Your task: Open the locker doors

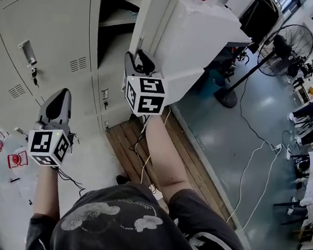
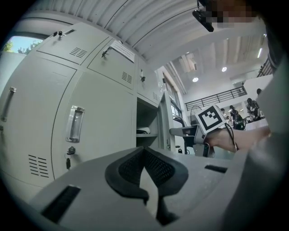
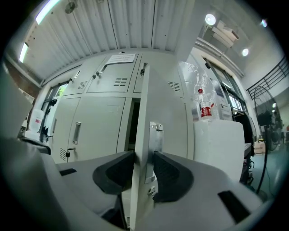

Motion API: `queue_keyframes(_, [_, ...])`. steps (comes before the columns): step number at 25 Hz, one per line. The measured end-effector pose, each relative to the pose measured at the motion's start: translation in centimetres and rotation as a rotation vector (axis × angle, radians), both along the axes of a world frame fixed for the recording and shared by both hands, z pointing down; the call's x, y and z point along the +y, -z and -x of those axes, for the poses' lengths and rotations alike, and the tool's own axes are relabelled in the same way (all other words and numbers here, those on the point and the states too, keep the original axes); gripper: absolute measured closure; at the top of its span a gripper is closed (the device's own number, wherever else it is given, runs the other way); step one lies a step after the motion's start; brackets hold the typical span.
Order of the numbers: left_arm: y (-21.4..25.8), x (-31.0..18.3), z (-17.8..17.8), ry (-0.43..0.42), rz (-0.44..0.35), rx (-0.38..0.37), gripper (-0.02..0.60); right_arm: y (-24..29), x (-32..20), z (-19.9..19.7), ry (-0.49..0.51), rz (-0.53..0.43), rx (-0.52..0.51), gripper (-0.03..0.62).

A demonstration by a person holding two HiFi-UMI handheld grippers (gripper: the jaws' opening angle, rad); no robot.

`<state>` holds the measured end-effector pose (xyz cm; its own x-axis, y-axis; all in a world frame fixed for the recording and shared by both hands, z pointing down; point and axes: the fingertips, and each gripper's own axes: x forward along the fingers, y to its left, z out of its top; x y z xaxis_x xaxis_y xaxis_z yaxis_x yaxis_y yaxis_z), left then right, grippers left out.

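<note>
The right gripper (image 3: 143, 159) clamps the swung-out locker door (image 3: 165, 113) by its edge, the open compartment (image 2: 147, 118) holds a pale item (image 2: 143, 131) on its shelf, and the left gripper (image 2: 145, 155) is closed and empty.

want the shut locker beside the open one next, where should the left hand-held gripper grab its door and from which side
Take the vertical pull handle near the left edge of the closed locker door, above its key lock. Come straight at the door face, jaws either side of the handle: it stands upright and narrow, probably opposite the hinges.
</note>
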<state>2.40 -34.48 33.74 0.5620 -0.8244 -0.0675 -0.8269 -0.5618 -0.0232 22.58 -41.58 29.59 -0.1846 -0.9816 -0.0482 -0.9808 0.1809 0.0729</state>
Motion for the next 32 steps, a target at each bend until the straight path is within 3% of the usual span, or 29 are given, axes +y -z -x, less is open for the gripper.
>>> queue_keyframes(18, [0.2, 0.7, -8.9, -0.175, -0.008, -0.016, 0.574, 0.0, 5.5, -9.5, -0.133, -0.007, -0.027, 0.487])
queue_keyframes(32, [0.6, 0.6, -15.3, -0.225, -0.015, -0.036, 0.574, 0.0, 6.5, -16.3, -0.134, -0.016, -0.070, 0.488])
